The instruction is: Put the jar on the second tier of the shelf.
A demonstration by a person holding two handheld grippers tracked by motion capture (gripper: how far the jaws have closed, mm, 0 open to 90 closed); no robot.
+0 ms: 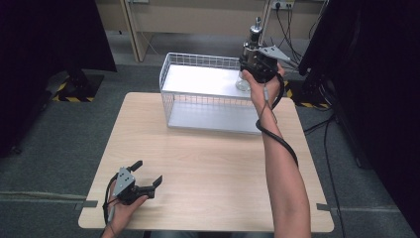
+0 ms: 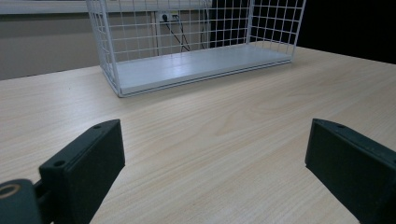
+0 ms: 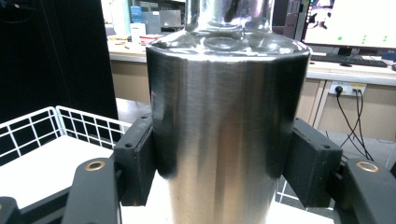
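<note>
A brushed steel bottle (image 3: 224, 116) with a narrow neck stands upright between the two black jaws of my right gripper (image 3: 224, 168), which is shut on its body. In the high view the right gripper (image 1: 255, 64) holds the bottle (image 1: 256, 30) above the far right end of a white wire basket (image 1: 198, 58). The basket (image 2: 108, 60) has a white floor with nothing lying on it. Close to the front left corner of the wooden table (image 1: 208, 158), my left gripper (image 1: 147, 172) rests low over the top. Its jaws are wide apart with only bare wood between them (image 2: 215, 158).
The basket stands at the table's far edge, and its rim (image 3: 46, 122) lies just below the bottle. Dark partitions (image 1: 44, 34) flank both sides. Cables and a wall socket (image 1: 282, 6) are behind the table. A desk with a monitor (image 3: 355, 23) is farther back.
</note>
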